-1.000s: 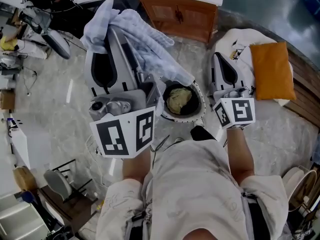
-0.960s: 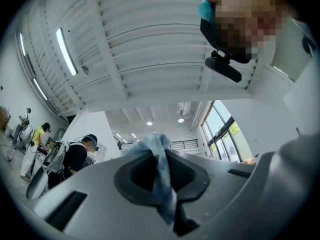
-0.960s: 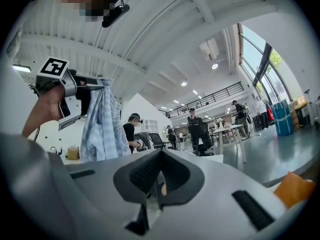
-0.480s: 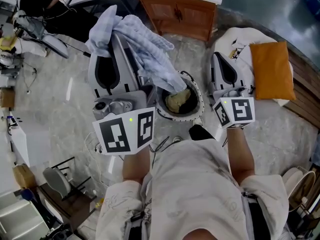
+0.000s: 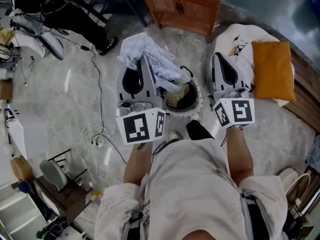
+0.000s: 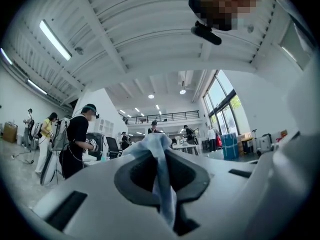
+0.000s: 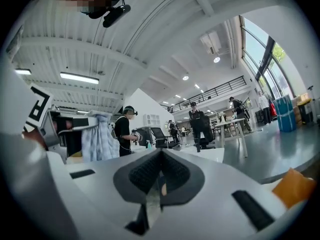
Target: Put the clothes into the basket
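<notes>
In the head view my left gripper (image 5: 145, 58) is shut on a pale blue-white cloth (image 5: 155, 64), which bunches over its tips and trails down to the rim of the round black basket (image 5: 196, 105). A yellow-green garment (image 5: 178, 96) lies inside the basket. The left gripper view shows a strip of the cloth (image 6: 161, 184) pinched between the shut jaws of the left gripper (image 6: 162, 156). My right gripper (image 5: 220, 58) hovers to the right of the basket, shut, with nothing in it. In the right gripper view the right gripper (image 7: 160, 160) has its pads together, and the cloth (image 7: 100, 140) hangs at the left.
An orange cushion (image 5: 272, 69) lies on white bedding (image 5: 242, 36) by the right gripper. A wooden cabinet (image 5: 182, 6) stands behind the basket. Cables (image 5: 97, 136) run over the marble floor at the left. A person's legs (image 5: 75, 16) reach in from the top left.
My left gripper has dropped and moved right with the cloth, so the cloth now hangs at the basket's rim. The right gripper has stayed put.
</notes>
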